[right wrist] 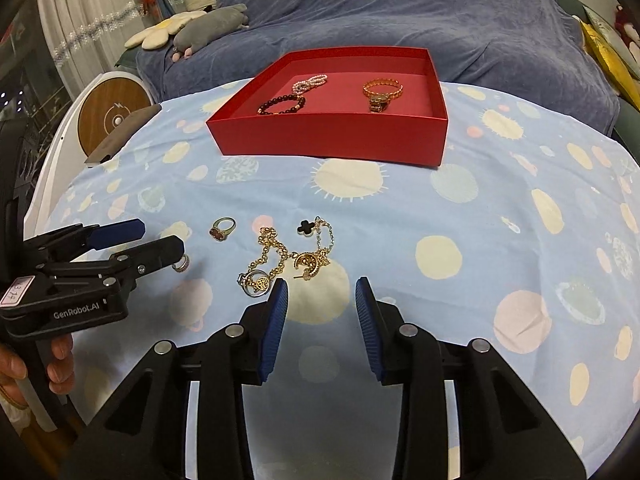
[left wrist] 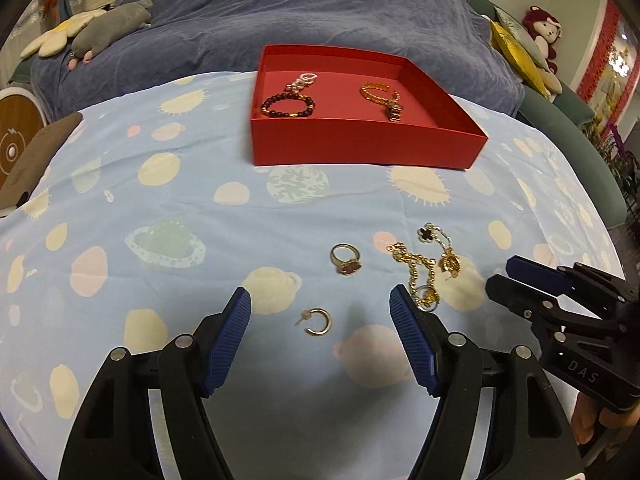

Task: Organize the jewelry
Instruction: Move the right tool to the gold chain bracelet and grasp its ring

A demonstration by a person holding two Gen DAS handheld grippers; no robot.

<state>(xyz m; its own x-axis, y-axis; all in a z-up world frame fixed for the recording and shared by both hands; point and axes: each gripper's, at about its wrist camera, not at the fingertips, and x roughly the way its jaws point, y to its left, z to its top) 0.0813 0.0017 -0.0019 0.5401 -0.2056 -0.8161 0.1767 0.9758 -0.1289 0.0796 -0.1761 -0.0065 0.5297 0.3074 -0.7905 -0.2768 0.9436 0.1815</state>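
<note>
A red box (left wrist: 360,142) (right wrist: 320,138) stands at the back of the cloth. It holds a dark bead bracelet (left wrist: 287,105), a pearl piece (left wrist: 303,81) and a gold bracelet (left wrist: 382,98). My left gripper (left wrist: 320,320) is open over a gold hoop earring (left wrist: 318,321). A gold ring with a red stone (left wrist: 347,260) (right wrist: 222,228) lies just beyond. A gold chain (left wrist: 420,276) (right wrist: 272,260), a black clover piece (right wrist: 307,226) and another gold earring (right wrist: 308,264) lie to the right. My right gripper (right wrist: 322,300) is open and empty, just short of them.
A blue cloth with pale planets (left wrist: 160,220) covers the table. A blue blanket (left wrist: 320,8) and plush toys (left wrist: 108,28) lie behind. A round wooden disc (right wrist: 114,118) and a dark flat object (right wrist: 124,134) sit at the left edge.
</note>
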